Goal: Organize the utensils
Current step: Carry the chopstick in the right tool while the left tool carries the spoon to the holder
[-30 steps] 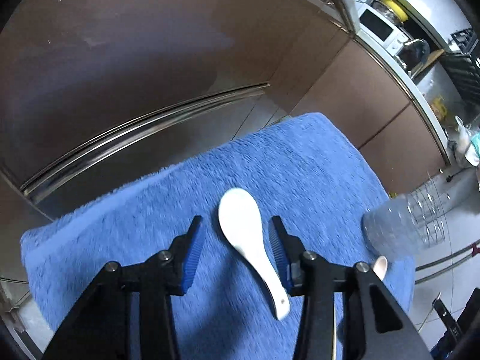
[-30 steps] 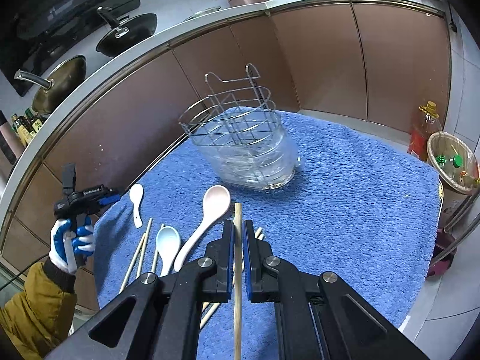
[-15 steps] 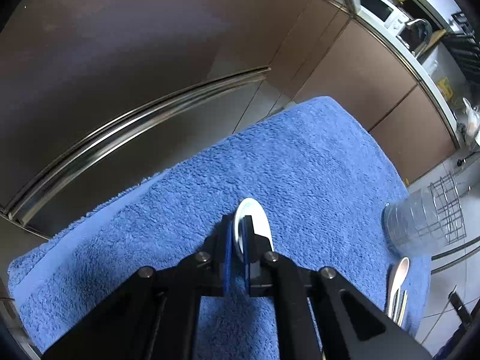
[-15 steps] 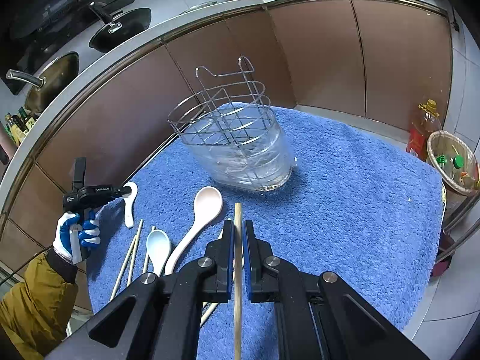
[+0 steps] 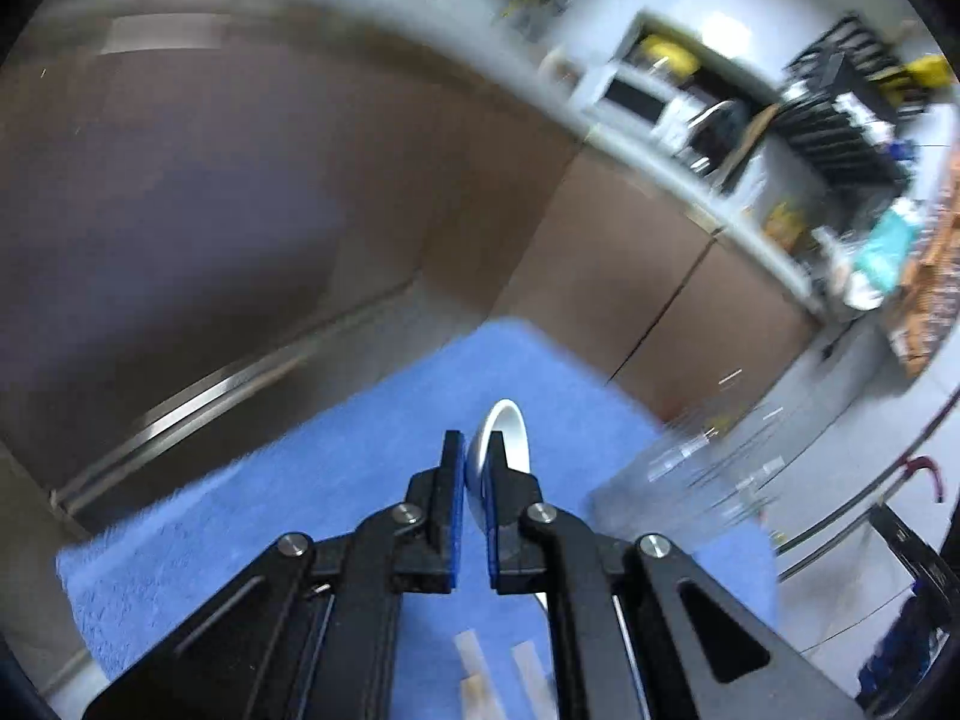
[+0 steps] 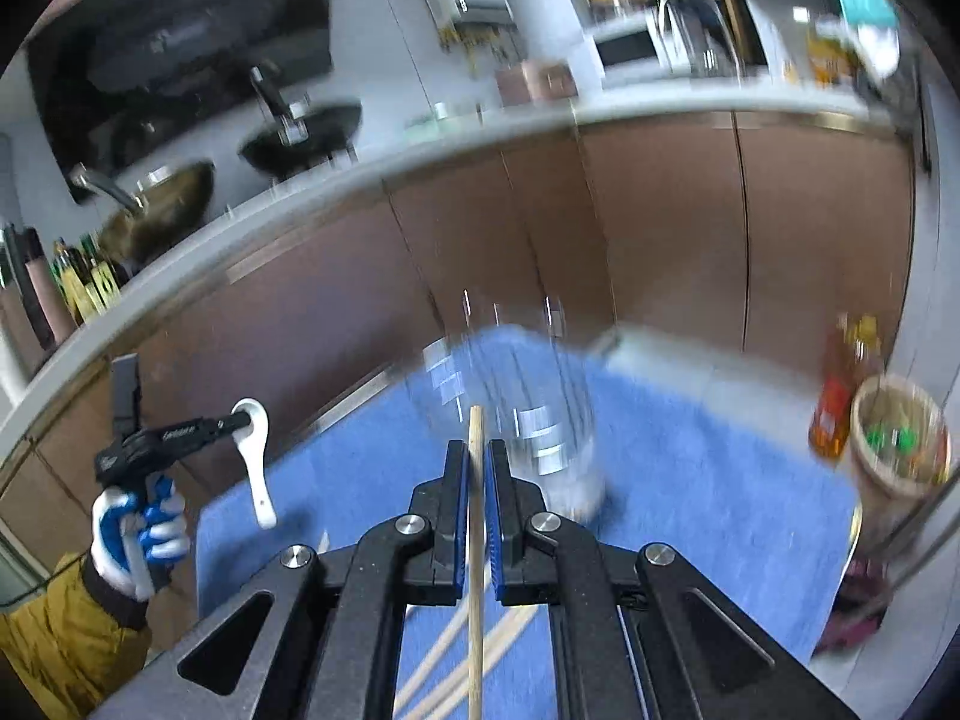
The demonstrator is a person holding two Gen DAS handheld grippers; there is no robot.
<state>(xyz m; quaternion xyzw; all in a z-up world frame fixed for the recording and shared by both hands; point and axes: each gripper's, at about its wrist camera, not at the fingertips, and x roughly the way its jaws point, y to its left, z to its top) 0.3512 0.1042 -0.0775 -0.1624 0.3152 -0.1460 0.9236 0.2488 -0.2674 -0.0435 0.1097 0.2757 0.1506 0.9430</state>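
My left gripper (image 5: 474, 450) is shut on a small white ceramic spoon (image 5: 510, 429) and holds it in the air above the blue towel (image 5: 300, 480). In the right wrist view the same spoon (image 6: 255, 456) hangs handle down from the left gripper (image 6: 240, 420) at the towel's left edge. My right gripper (image 6: 477, 462) is shut on a wooden chopstick (image 6: 476, 540), raised and pointing at the clear utensil holder with a wire rack (image 6: 528, 420). The holder also shows blurred in the left wrist view (image 5: 690, 474).
More chopsticks (image 6: 462, 660) lie on the towel (image 6: 690, 480) under my right gripper. Brown cabinet fronts (image 6: 660, 240) curve around the far side. An oil bottle (image 6: 837, 402) and a basket (image 6: 900, 438) stand on the floor to the right.
My left gripper closed on the white spoon and lifted it off the towel. My right gripper rose and tilted up with the chopstick. Both views are blurred by motion now.
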